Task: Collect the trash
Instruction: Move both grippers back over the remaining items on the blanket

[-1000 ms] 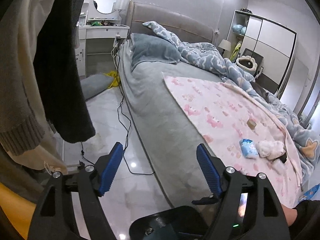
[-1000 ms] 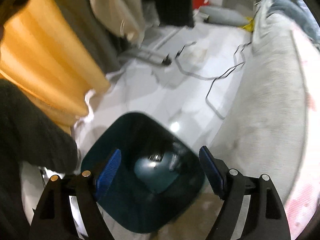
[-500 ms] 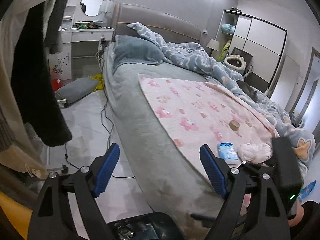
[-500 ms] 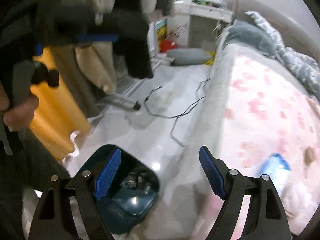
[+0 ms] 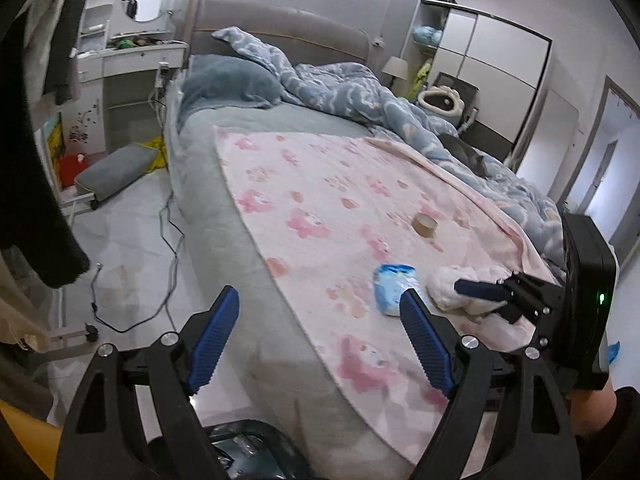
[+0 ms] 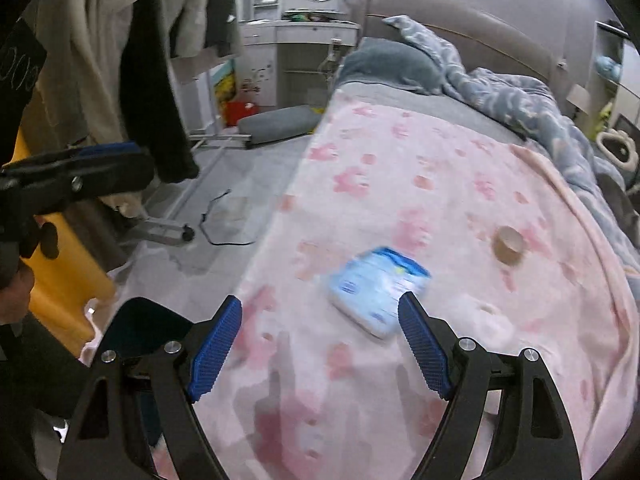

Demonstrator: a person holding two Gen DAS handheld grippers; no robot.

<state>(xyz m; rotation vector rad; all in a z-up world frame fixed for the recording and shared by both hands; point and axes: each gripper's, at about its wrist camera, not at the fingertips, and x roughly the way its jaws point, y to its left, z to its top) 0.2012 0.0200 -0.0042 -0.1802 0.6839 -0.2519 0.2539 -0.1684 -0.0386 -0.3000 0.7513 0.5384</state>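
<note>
Right gripper [image 6: 320,344], jaws wide and empty, faces the blue packet [image 6: 378,290] just ahead for pickup. Left gripper [image 5: 320,344], likewise spread and empty, waits above the bin [image 5: 256,454].

The blanket [image 6: 400,184] was pale pink with darker pink cartoon figures. The wipes packet [image 6: 378,290] was light blue and white. The duvet [image 5: 360,96] was blue-grey with pale cloud shapes. The tape roll [image 5: 425,225] was brown. Both claws carried blue ribbed pads [image 6: 216,346] on black frames.
</note>
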